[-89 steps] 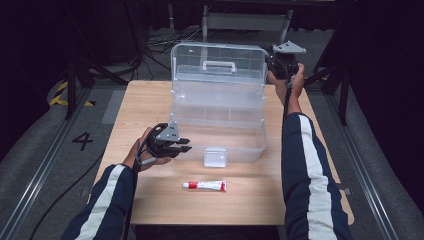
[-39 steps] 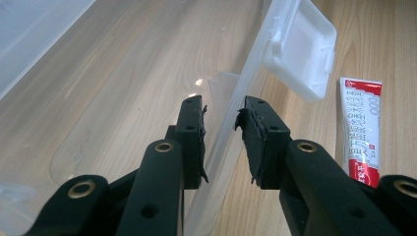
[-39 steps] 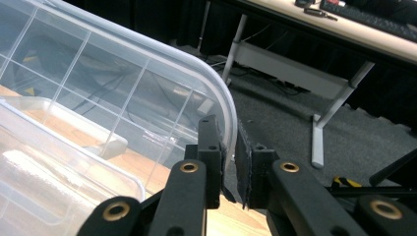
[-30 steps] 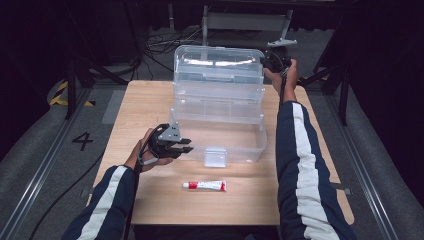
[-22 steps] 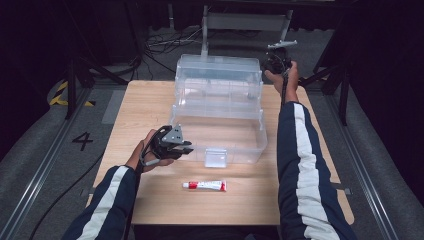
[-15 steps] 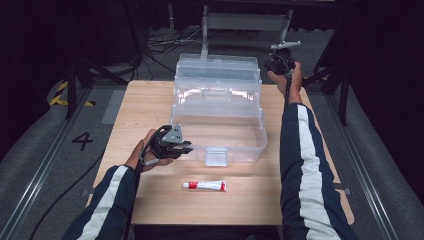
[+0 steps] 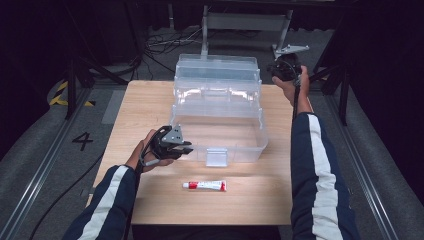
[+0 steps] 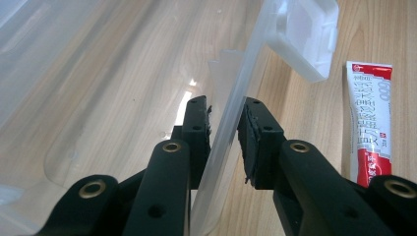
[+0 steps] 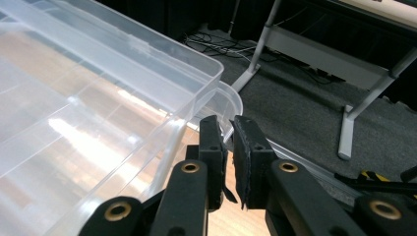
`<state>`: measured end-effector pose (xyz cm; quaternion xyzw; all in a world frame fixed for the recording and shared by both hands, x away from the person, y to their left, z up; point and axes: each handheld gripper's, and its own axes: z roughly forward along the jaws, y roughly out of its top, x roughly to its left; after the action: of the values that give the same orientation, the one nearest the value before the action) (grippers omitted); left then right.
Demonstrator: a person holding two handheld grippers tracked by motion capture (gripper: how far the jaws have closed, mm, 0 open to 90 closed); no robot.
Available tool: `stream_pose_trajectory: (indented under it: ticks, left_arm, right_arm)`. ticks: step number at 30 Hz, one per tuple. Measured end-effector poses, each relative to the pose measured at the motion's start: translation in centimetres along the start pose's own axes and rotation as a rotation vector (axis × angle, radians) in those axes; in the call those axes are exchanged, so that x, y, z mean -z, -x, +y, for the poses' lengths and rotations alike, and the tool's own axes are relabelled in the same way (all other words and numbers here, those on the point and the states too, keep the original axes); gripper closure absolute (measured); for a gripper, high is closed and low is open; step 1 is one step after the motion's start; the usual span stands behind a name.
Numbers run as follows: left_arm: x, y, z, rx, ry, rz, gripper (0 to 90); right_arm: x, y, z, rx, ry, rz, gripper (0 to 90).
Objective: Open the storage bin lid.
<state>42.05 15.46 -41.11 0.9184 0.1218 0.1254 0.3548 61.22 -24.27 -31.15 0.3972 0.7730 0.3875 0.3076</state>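
Clear plastic box (image 7: 217, 117) open on bench (image 7: 150, 105). Left tool (image 8: 226, 132) pinches box front wall. Right tool (image 9: 227, 147) clenched, holding nothing, beside lid (image 9: 98, 98) corner. Toothpaste tube (image 7: 204, 185) lies sideways, nearer left tool.

A storage box (image 7: 218, 131) stands on the bench (image 7: 145, 105), toward its far half and about centred left to right. Its lid (image 7: 217, 75) is hinged back and stands behind the tub, at the far edge of the bench. A latch (image 7: 216, 156) hangs on the near wall of the box, at the middle. A tube (image 7: 204, 185) lies flat on the bench before the box, just nearer than the latch and apart from it, its length running left to right. The left tool (image 7: 186, 146) sits at the near left corner of the box, its jaws either side of the wall (image 8: 231, 123). The right tool (image 7: 272, 70) is at the far right, beside the lid's right end.
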Motion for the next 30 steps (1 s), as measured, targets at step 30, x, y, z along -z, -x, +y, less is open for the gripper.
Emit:
stream_pose_trajectory:
  ticks: [30]
  left_arm:
    - [0.1, 0.1, 0.0, -0.001, -0.004, -0.005, 74.9]
  right_arm:
    - [9.3, -3.6, -5.1, 0.101, 0.060, 0.124, 81.5]
